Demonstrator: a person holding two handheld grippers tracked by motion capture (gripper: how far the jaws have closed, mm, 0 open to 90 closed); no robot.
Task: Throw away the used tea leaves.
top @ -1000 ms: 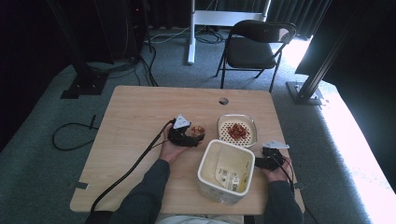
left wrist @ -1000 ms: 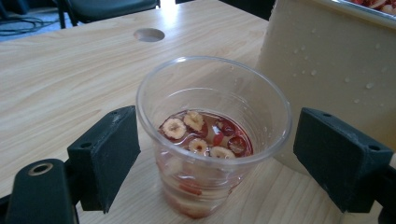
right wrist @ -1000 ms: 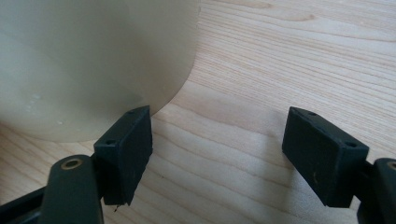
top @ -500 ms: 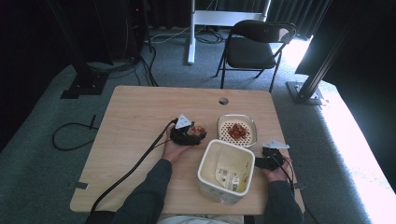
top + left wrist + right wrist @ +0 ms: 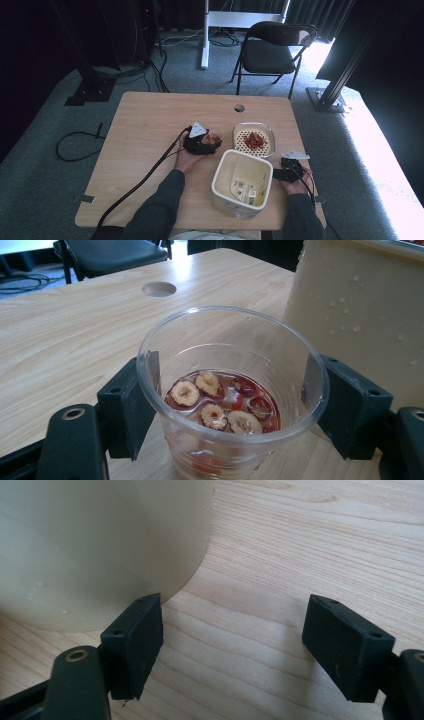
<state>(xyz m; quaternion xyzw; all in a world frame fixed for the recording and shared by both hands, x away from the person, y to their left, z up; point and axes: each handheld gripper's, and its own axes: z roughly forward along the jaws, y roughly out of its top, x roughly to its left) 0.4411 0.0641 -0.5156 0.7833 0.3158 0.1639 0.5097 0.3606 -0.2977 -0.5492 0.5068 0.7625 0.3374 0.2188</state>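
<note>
The clear cup of sliced red fruit now sits between the left gripper jaws, which have just closed onto it

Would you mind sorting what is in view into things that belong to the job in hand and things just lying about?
In the job:
- clear cup of red slices in liquid, between the closing left gripper pads
- cream tub, beside the open right gripper
- strainer dish of red pieces

Lying about:
- black chair
- floor cable
- table hole
</note>
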